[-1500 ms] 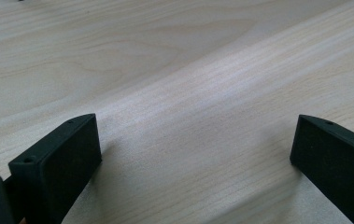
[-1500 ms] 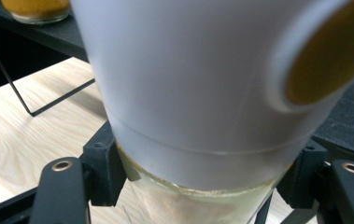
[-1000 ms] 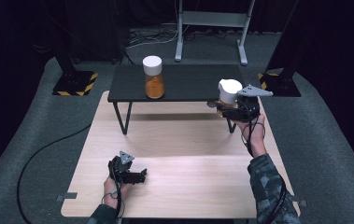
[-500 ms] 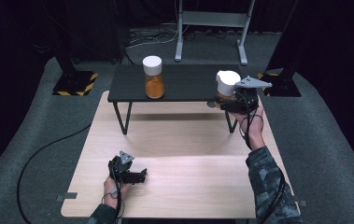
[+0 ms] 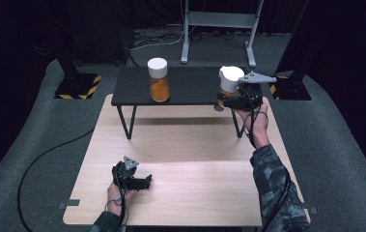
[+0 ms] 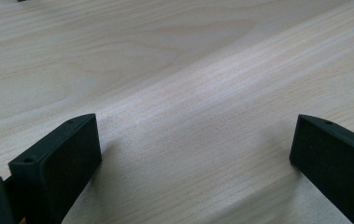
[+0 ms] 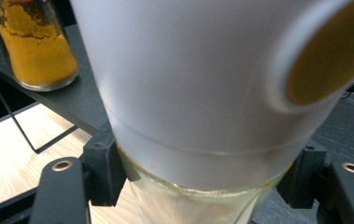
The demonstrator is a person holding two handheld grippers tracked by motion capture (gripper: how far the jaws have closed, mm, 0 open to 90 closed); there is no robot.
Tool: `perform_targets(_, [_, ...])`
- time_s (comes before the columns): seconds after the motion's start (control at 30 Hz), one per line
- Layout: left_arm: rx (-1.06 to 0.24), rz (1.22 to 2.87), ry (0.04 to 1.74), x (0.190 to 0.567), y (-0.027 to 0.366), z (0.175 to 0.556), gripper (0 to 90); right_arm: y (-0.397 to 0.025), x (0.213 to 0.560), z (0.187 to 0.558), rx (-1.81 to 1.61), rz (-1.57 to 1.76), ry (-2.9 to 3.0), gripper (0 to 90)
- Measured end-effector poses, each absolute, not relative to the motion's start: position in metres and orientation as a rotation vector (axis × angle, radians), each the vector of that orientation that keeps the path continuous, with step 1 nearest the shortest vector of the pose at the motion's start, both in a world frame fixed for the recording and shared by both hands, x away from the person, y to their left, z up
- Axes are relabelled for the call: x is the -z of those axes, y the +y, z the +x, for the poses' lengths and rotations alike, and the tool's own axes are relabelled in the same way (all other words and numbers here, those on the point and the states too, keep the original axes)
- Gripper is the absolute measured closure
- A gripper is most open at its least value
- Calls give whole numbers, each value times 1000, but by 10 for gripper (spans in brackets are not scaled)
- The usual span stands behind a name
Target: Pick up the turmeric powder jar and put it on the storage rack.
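My right gripper point(image 5: 230, 98) is shut on a glass jar point(image 5: 230, 82) with a white lid, held at the right end of the small black shelf point(image 5: 185, 92). In the right gripper view the jar point(image 7: 202, 93) is very close, its white lid large and tilted, both jaws pressed on the glass below the lid. A second jar point(image 5: 159, 79) with a white lid and orange powder stands on the shelf's left part, also seen as the orange jar point(image 7: 30, 42). My left gripper point(image 5: 144, 183) rests open on the wooden table point(image 5: 190, 159), jaws wide apart over bare wood point(image 6: 188, 116).
The black shelf stands on thin legs at the far side of the wooden table. Beyond it are a metal stand base point(image 5: 219, 34) and black posts with yellow-striped feet point(image 5: 77, 87). A black cable point(image 5: 35, 169) runs over the grey floor at left.
The right gripper has carried the white-lidded jar slightly left and farther over the shelf's right end. The left gripper has not moved.
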State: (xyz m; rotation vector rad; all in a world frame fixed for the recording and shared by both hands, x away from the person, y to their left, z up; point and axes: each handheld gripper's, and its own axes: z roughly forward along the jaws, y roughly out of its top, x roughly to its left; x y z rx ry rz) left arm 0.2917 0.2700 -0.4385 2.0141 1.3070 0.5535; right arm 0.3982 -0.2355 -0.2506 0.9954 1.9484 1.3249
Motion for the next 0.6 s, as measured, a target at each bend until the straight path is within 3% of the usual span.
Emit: perform_targets(0.6, [-553, 2015, 1306, 438, 270, 292, 15, -220, 239, 413, -1327, 980, 1966, 295])
